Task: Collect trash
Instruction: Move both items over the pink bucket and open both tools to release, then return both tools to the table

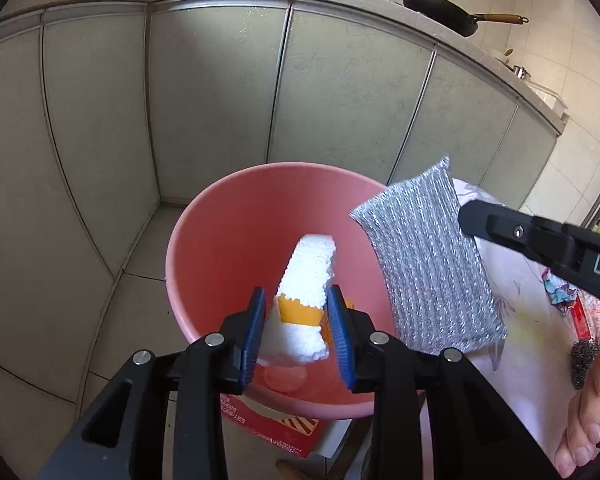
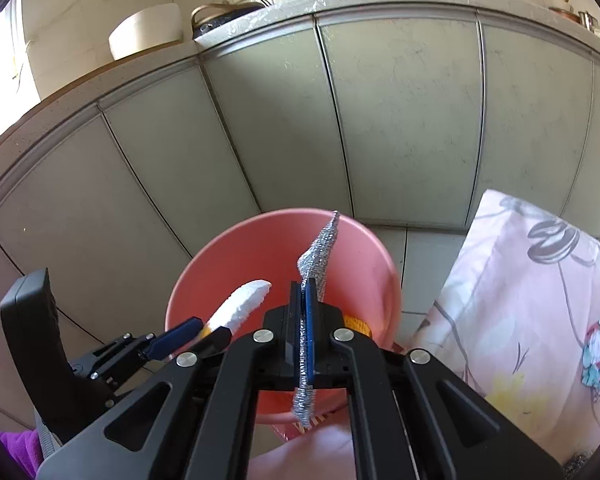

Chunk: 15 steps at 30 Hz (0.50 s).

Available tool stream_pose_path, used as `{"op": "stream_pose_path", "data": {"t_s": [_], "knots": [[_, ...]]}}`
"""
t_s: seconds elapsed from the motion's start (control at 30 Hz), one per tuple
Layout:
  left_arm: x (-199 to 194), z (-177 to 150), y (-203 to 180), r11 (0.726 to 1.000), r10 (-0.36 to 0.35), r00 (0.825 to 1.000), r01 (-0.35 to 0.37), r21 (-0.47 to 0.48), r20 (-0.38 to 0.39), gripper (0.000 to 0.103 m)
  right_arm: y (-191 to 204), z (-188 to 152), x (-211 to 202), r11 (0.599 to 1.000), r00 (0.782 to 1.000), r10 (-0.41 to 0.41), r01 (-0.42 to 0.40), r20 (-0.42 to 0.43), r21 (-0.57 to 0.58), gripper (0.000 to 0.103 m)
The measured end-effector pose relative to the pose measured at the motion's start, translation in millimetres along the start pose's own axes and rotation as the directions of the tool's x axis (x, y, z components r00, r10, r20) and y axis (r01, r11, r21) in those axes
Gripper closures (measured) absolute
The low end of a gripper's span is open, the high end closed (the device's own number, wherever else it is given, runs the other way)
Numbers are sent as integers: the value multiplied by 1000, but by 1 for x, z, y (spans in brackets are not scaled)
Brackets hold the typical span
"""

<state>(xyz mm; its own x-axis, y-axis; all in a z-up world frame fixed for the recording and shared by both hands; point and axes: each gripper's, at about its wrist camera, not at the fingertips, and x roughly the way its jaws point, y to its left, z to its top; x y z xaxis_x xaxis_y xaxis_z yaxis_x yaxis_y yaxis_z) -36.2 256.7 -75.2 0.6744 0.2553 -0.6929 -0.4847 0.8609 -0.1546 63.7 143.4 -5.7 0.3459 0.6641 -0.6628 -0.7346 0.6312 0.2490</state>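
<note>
A pink bucket [image 1: 204, 216] [image 2: 228, 240] stands on the floor in front of grey cabinet doors. Over its opening my left gripper [image 1: 296, 292] [image 2: 196, 332] is shut on a white foam piece [image 1: 308, 268] [image 2: 244, 302] with an orange band; the blue pads sit against its sides. My right gripper [image 2: 306, 292] [image 1: 466, 216] is shut on a silver scouring pad [image 1: 424, 264] [image 2: 320, 248], which hangs over the bucket's right rim. Something orange [image 2: 356, 324] lies inside the bucket.
At right is a table edge under a pink floral cloth [image 1: 520, 320] [image 2: 520, 280], with a colourful wrapper [image 1: 560, 292] and a steel wool ball [image 1: 582, 364] on it. A red box [image 1: 276, 432] lies under the bucket. Pans [image 1: 440, 12] sit on the counter above. A hand [image 1: 588, 420] shows at right.
</note>
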Motion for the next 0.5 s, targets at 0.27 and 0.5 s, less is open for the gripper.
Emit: {"op": "stream_pose_path", "data": {"t_s": [0.27,0.5], "knots": [[1,5,4,999,-11,1000,11,-40,-16,59,0,-3,7,1000,998,23,-23,-61,4,97],[-12,7,2,999,-27,1000,27,-45,2,59,1,-1,-3,999,998,36,-36,-42,-5,82]]}}
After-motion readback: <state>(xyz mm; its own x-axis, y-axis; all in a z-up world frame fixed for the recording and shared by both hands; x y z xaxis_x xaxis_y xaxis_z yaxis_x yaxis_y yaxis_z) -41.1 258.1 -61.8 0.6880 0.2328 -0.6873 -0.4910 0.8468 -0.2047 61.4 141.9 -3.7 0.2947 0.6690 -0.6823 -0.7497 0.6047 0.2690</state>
